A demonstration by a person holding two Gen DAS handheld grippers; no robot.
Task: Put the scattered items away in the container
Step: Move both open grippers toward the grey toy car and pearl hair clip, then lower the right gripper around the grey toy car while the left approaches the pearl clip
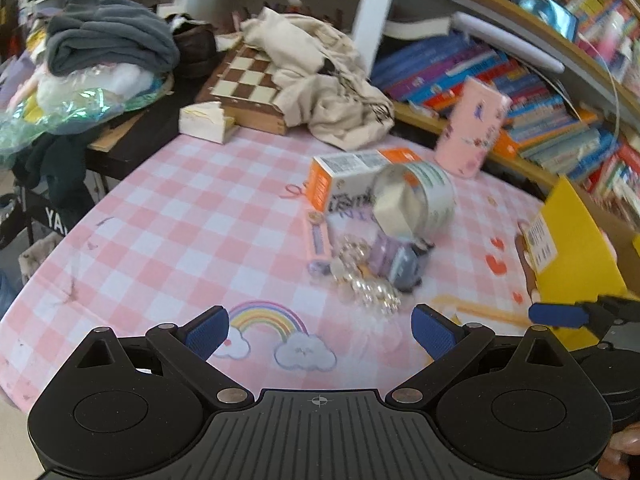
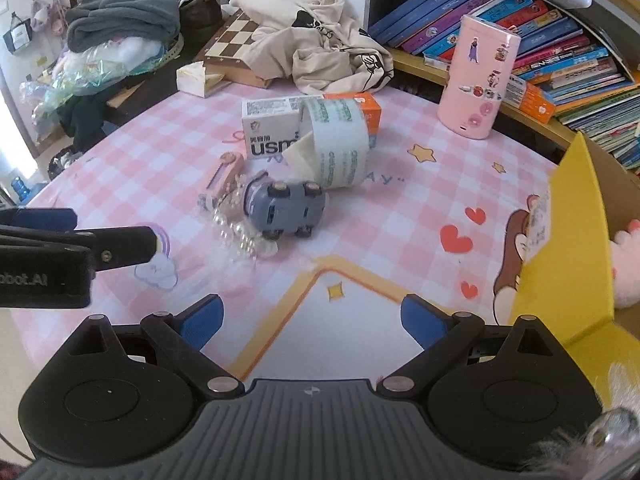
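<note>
My left gripper (image 1: pixel 320 334) hangs over the pink checked tablecloth (image 1: pixel 168 216) with jaws wide and empty; my right gripper (image 2: pixel 312 320) does the same. Just ahead lie a bead string (image 2: pixel 236 236) and an overturned grey toy car (image 2: pixel 286 208), touching. Beyond them I see a tape roll (image 2: pixel 340 144) leaning against an orange-and-white carton (image 2: pixel 272 128). The yellow box (image 2: pixel 568 248) stands to my right, a pink plush (image 2: pixel 628 268) inside.

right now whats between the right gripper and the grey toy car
Nothing stands there: in the right wrist view only bare printed pink checked tablecloth separates the open right gripper from the overturned grey toy car.
</note>
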